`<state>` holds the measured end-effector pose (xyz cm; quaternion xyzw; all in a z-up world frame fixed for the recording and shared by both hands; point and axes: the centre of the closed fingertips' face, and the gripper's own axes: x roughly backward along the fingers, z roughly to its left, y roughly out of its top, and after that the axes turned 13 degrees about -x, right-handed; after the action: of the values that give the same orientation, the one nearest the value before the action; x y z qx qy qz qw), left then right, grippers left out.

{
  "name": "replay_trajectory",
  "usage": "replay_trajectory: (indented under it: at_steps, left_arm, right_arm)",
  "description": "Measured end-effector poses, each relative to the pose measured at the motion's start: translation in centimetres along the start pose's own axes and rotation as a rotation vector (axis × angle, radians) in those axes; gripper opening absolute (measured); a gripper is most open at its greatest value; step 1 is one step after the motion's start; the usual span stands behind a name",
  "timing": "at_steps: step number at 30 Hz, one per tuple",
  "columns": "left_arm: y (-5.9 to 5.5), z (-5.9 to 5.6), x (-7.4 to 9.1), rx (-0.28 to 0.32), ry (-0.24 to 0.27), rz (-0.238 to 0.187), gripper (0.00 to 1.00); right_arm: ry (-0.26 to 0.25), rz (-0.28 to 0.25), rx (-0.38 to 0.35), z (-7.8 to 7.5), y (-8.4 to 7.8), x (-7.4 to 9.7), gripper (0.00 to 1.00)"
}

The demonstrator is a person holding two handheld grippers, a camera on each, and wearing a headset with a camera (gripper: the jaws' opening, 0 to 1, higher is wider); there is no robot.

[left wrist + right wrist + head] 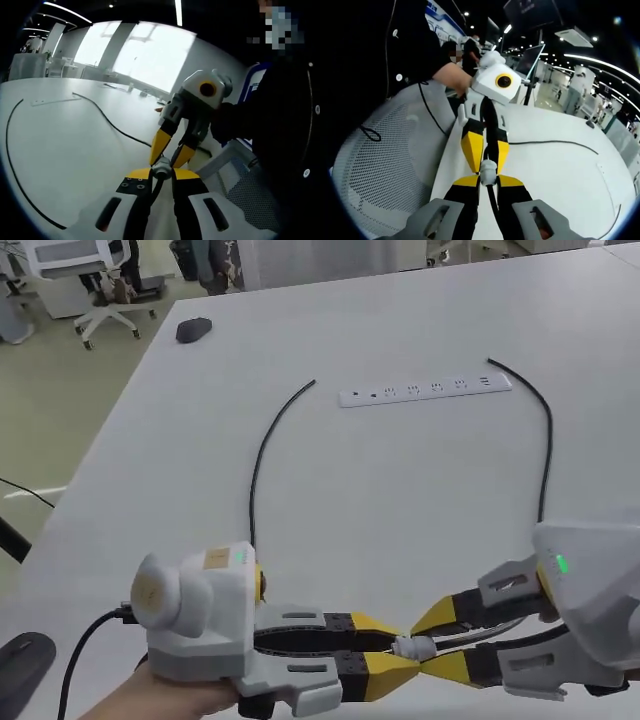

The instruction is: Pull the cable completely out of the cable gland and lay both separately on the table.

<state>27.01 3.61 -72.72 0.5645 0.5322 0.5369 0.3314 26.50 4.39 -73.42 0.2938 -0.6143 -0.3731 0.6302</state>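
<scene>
A small white cable gland (416,648) hangs over the table's near edge, pinched from both sides. My left gripper (403,648) comes in from the left and is shut on one end of it. My right gripper (426,648) comes in from the right and is shut on the other end. The black cable (257,460) runs through the gland and back between both pairs of jaws. Its two long ends lie curved on the white table (400,490). In the left gripper view the gland (161,170) sits at my own tips. In the right gripper view the gland (489,172) enters my jaws.
A white power strip (425,390) lies across the far middle of the table, between the cable's two ends. A dark rounded object (193,329) rests near the far left edge. Office chairs (105,305) stand on the floor beyond. A mesh chair (385,150) is close behind.
</scene>
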Motion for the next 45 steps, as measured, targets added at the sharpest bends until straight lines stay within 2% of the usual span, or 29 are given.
replay_trajectory:
  at_steps: [3, 5, 6, 9, 11, 13, 14, 17, 20, 22, 25, 28, 30, 31, 34, 36, 41, 44, 45]
  left_arm:
    - [-0.1, -0.1, 0.0, 0.005, -0.007, 0.004, 0.15]
    - [-0.2, -0.3, 0.0, 0.009, -0.013, 0.012, 0.15]
    - [-0.2, -0.4, 0.0, -0.007, -0.017, 0.02, 0.15]
    - [-0.1, -0.7, -0.1, -0.065, -0.024, 0.031, 0.15]
    - [-0.1, -0.7, -0.1, -0.084, -0.025, 0.035, 0.15]
    - [-0.2, -0.7, -0.1, -0.101, -0.028, 0.042, 0.15]
    - [-0.3, -1.0, 0.0, -0.105, -0.041, 0.043, 0.15]
    - [-0.2, -1.4, -0.1, -0.124, -0.059, 0.043, 0.15]
    - [-0.4, -2.0, -0.1, -0.164, -0.083, 0.056, 0.15]
    - [-0.2, -2.1, -0.2, -0.193, -0.083, 0.05, 0.15]
    - [-0.2, -2.1, -0.2, -0.237, -0.092, 0.051, 0.15]
    - [-0.1, -2.1, -0.2, -0.23, -0.089, 0.048, 0.15]
    - [0.2, -1.7, -0.1, -0.213, -0.08, 0.041, 0.15]
    - [0.5, -1.6, 0.0, -0.176, -0.075, 0.028, 0.15]
    - [0.7, -1.7, -0.1, -0.204, -0.082, 0.032, 0.15]
    - [0.6, -1.7, -0.2, -0.211, -0.086, 0.042, 0.15]
    - [0.6, -1.8, -0.3, -0.181, -0.09, 0.039, 0.15]
    - [0.6, -1.6, -0.3, -0.118, -0.086, 0.041, 0.15]
    - [0.6, -1.6, -0.2, -0.061, -0.082, 0.042, 0.15]
  right_arm:
    - [0.011, 0.002, -0.008, 0.2, 0.0, 0.0, 0.08]
    - [0.023, 0.004, -0.04, 0.3, -0.1, 0.0, 0.08]
    - [0.032, 0.01, -0.087, 0.6, -0.2, 0.0, 0.08]
    - [0.052, 0.02, -0.15, 0.7, -0.3, 0.1, 0.09]
    - [0.071, 0.015, -0.221, 0.8, -0.2, 0.1, 0.09]
    - [0.11, 0.003, -0.308, 1.1, 0.0, 0.3, 0.11]
    - [0.146, -0.002, -0.371, 1.5, 0.1, 0.5, 0.11]
    - [0.17, -0.005, -0.409, 1.6, 0.1, 0.5, 0.1]
    - [0.193, -0.003, -0.443, 1.8, 0.0, 0.5, 0.08]
    - [0.207, -0.006, -0.472, 1.9, 0.0, 0.6, 0.08]
    - [0.224, -0.02, -0.55, 2.1, 0.3, 0.7, 0.08]
    - [0.215, -0.027, -0.523, 2.2, 0.4, 0.8, 0.08]
    - [0.183, -0.056, -0.438, 2.0, 0.9, 0.8, 0.07]
    - [0.179, -0.066, -0.419, 2.0, 1.1, 0.9, 0.07]
    - [0.173, -0.064, -0.43, 1.8, 0.9, 1.1, 0.07]
    - [0.154, -0.057, -0.381, 1.9, 0.8, 1.1, 0.07]
    - [0.127, -0.062, -0.305, 2.0, 0.8, 1.4, 0.07]
    - [0.104, -0.062, -0.234, 1.8, 0.8, 1.4, 0.07]
    - [0.099, -0.062, -0.213, 1.8, 0.8, 1.4, 0.07]
